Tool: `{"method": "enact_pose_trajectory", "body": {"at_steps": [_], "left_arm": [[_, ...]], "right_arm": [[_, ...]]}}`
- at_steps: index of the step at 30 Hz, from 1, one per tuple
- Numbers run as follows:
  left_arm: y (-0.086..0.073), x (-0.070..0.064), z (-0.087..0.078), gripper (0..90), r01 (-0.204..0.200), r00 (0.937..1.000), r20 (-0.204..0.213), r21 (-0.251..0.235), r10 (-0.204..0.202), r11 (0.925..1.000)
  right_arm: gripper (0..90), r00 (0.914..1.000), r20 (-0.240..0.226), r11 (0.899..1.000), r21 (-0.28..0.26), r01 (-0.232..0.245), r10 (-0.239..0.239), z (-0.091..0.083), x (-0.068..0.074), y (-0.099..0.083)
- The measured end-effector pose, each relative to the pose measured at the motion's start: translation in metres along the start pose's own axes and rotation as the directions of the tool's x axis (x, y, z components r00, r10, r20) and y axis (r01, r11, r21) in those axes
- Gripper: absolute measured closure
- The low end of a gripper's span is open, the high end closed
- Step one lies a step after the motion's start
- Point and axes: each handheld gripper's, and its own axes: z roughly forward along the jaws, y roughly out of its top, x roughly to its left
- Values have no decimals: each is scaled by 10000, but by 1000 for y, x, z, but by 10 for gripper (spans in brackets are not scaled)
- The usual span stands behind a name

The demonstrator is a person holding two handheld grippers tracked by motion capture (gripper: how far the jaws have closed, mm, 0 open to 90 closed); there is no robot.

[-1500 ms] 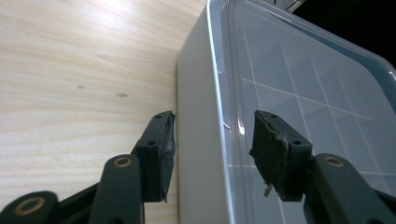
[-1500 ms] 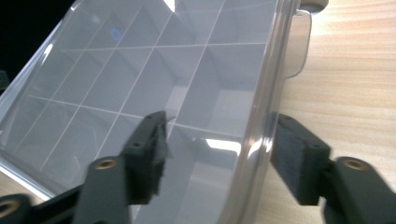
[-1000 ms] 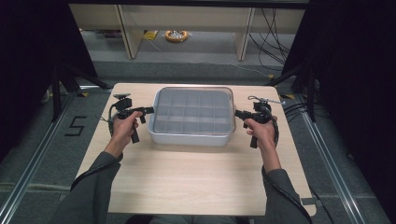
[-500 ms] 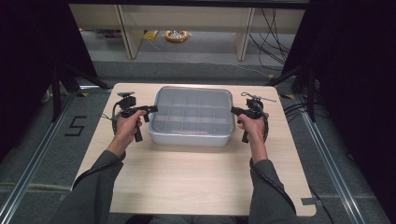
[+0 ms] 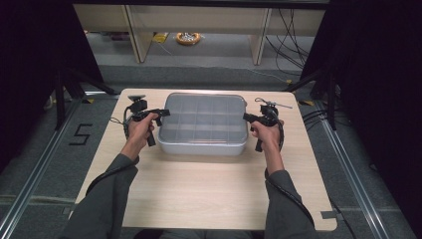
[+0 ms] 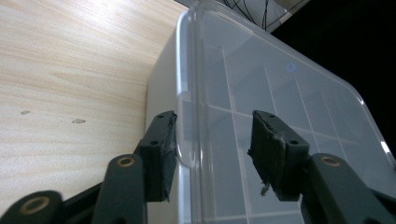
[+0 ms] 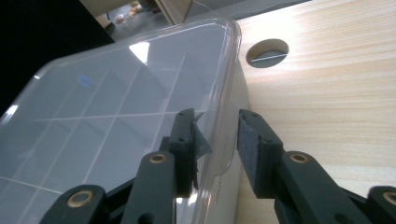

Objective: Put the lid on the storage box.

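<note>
Box [image 5: 203, 124]: clear plastic, with a see-through lid [image 6: 289, 107] over a grid of compartments, sits at the middle of the far half of the wooden table [image 5: 209, 194]. Compartments look empty as far as the pictures show.

Left gripper [image 5: 161, 113]: at the box's left edge. In the left gripper view its jaws straddle the lid's rim, one pad [image 6: 164, 149] outside against the side wall, the other above the lid surface. Moderate gap, not yet pinched on the rim.

Right gripper [image 5: 247, 117]: mirrored at the box's right edge. In the right gripper view [image 7: 215, 140] the jaws are narrower, lid rim between them, inner pad touching or just beside the rim; cannot tell if it grips firmly. A round hole [image 7: 267, 49] in the tabletop lies beyond it.

Judgement, step in hand: taking hold of the lid at both short ends, likely to lift it off. Lid is still seated on the box.

Next move calls for: closing both pairs of jaws on the rim evenly, then raising both hands together and level. Uneven pull could tilt the lid or drag the light box along; thin, slick plastic may slip from the pads.
</note>
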Motion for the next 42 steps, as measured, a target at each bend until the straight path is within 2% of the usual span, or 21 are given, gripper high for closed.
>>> {"method": "enact_pose_trajectory", "body": {"at_steps": [2,3,4,11,12,15,16,18,21,23,24,25,28,29,30,31,33,38,39,41,42], "left_arm": [[-1,0,0,601,-88,9996,-257,-133,85,9999],[-2,0,-1,621,-185,9995,-272,-167,180,9997],[-2,-1,-1,635,-203,9993,-311,-226,196,9995],[-2,2,-5,656,186,9996,-179,-531,-196,9984],[-1,2,-6,666,234,9995,-205,-600,-247,9979],[0,3,-11,671,315,9994,-126,-562,-322,9979],[0,3,-12,672,274,9994,-178,-570,-284,9980],[-1,4,-12,679,349,9988,-306,-642,-369,9973],[-3,6,-9,678,229,9993,-299,-406,-241,9989],[-4,5,-8,679,131,9994,-321,-404,-144,9991],[-5,4,-8,676,49,9993,-361,-340,-61,9994],[-6,2,-7,671,-12,9994,-349,-291,2,9996],[-7,-1,-3,644,-53,9990,-442,-263,42,9996],[-7,0,-3,642,23,9990,-443,-290,-36,9996],[-6,0,-2,642,-12,9990,-442,-228,2,9997],[-6,0,-2,639,-50,9989,-463,-204,41,9998],[-7,0,-1,607,-122,9992,-381,-64,120,9999],[-8,3,-4,598,44,9999,-140,84,-43,10000],[-8,3,-3,572,215,9998,-60,-35,-215,9998],[-7,3,-6,498,-24,10000,-93,65,25,10000],[-6,3,-7,472,-25,9997,-233,6,25,10000]], "right_arm": [[684,9991,-170,9993,-23,-383,382,-1,-2,-2],[685,9945,-296,9950,-24,-1002,1001,-2,1,-3],[685,9967,-342,9972,-138,-737,732,-2,-3,-4],[685,9975,-428,9975,-404,-577,560,-6,1,-5],[685,9944,-359,9946,-247,-1004,995,-8,8,-4],[686,9967,-306,9969,-228,-754,747,-7,8,-5],[685,9917,-399,9925,-45,-1226,1223,-9,12,-5],[686,9974,-378,9978,-227,-627,618,-7,9,-7],[684,9950,-253,9953,-50,-964,963,-7,13,-10],[683,9981,-237,9981,-209,-578,573,-5,8,-12],[681,9981,-226,9980,-268,-578,572,-5,6,-13],[678,9884,-281,9888,-36,-1491,1489,-8,11,-13],[675,9976,-216,9975,-245,-663,657,-5,1,-14],[667,9974,-322,9975,-271,-657,648,-4,1,-15],[661,9950,-285,9953,-116,-960,957,-5,4,-16],[654,9975,-290,9977,-212,-651,644,-3,2,-16],[653,9967,-311,9968,-254,-761,753,-3,2,-17],[637,9889,-493,9901,-19,-1403,1401,-3,6,-16],[635,9927,-454,9936,-112,-1125,1119,-2,4,-16],[616,9936,-450,9944,-172,-1042,1033,-2,4,-15],[598,9889,-483,9900,-42,-1410,1406,-4,8,-15]]}}
